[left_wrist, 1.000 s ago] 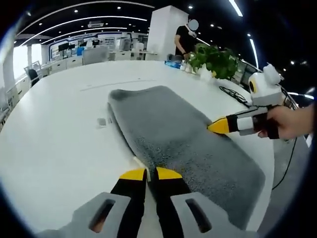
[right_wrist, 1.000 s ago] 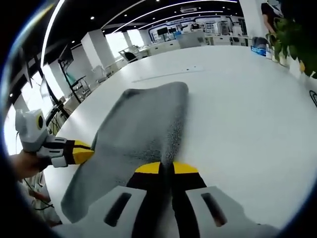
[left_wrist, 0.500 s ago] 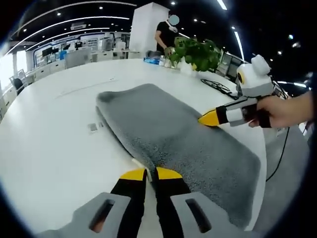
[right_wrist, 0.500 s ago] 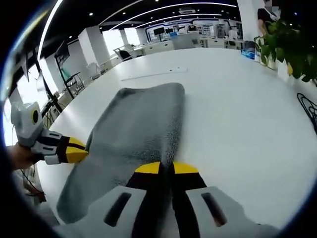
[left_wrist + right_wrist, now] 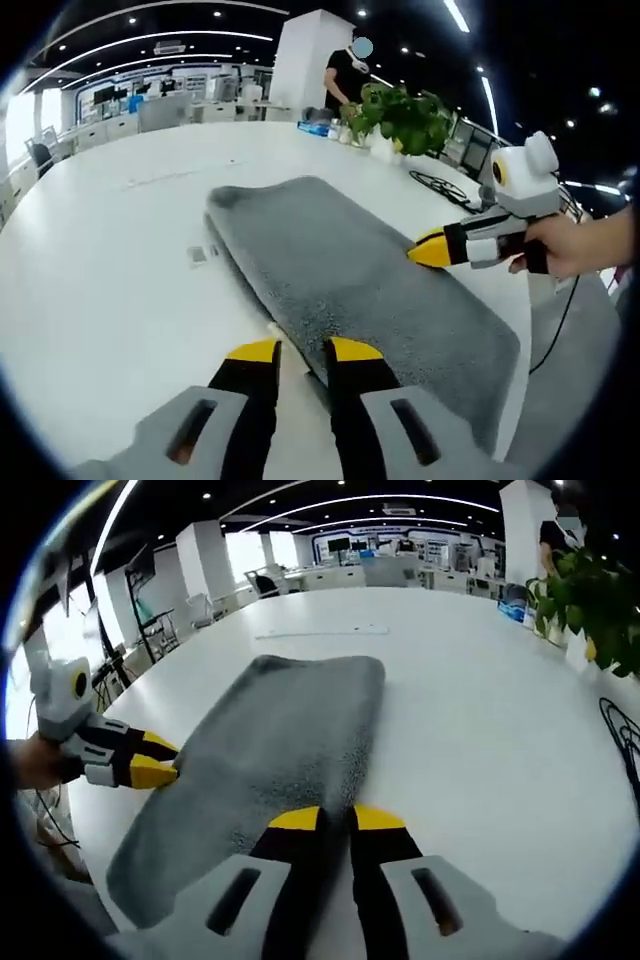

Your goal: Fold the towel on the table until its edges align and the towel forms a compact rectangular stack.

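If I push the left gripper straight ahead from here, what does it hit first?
Most likely the grey towel: the left gripper has its jaws open right at the towel's near long edge, so it would meet that edge almost at once, though depth is hard to judge.

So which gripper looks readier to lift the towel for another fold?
Probably the right gripper: its jaws look shut on the towel edge, while the left gripper is open, holding nothing.
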